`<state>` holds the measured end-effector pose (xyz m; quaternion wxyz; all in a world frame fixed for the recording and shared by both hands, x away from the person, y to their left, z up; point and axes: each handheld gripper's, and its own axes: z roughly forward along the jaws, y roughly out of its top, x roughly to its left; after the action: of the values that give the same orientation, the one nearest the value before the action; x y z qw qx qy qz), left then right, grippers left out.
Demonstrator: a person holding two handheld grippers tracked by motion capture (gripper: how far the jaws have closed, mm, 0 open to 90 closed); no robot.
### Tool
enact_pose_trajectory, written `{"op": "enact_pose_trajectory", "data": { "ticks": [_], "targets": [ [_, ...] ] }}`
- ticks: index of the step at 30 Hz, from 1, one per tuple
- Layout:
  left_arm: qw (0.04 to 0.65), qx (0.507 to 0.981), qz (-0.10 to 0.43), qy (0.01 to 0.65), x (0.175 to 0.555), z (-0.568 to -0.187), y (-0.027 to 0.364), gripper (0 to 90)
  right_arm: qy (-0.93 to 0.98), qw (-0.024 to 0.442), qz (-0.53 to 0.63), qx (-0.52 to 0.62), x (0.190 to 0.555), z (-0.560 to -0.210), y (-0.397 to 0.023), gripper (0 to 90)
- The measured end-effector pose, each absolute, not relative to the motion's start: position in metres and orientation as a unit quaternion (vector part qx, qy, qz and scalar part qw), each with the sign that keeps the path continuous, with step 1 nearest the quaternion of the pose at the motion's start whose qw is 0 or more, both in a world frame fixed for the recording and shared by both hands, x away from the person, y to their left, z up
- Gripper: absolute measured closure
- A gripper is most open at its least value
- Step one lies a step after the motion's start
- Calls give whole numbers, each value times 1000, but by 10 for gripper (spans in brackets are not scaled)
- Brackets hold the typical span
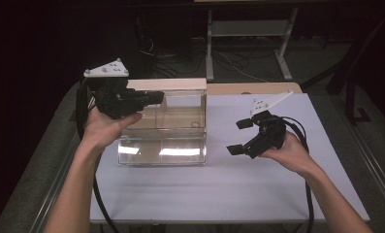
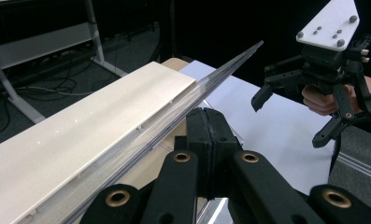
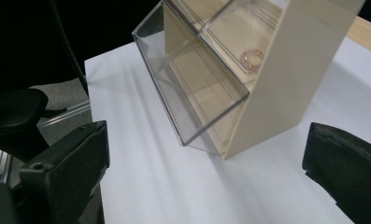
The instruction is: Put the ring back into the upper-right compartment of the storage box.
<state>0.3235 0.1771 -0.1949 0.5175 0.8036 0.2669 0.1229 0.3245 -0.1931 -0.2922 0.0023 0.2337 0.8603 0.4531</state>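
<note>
Clear display case [image 1: 162, 126] standing at the mat's [image 1: 229, 189] ten o'clock, long axis running nine to three; left gripper [image 1: 153, 97] clamped shut at its top rim, while the right gripper [image 1: 240, 137], jaws wide and empty, faces it from three o'clock.

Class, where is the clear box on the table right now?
In the high view the clear box stands left of centre on the white sheet, beside the left tongs.

No readable text, label, brand or number anywhere. Nothing printed on the clear box [image 1: 162, 127]. None on the white table [image 1: 219, 189] either.
</note>
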Motion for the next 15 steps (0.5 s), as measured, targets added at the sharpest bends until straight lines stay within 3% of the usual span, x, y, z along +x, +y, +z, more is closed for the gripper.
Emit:
{"op": "enact_pose_trajectory", "data": {
  "ticks": [15],
  "targets": [
    [523, 800, 123, 268, 324, -195, 178, 891, 845, -14, 459, 274, 308, -334, -221, 5]
  ]
}}
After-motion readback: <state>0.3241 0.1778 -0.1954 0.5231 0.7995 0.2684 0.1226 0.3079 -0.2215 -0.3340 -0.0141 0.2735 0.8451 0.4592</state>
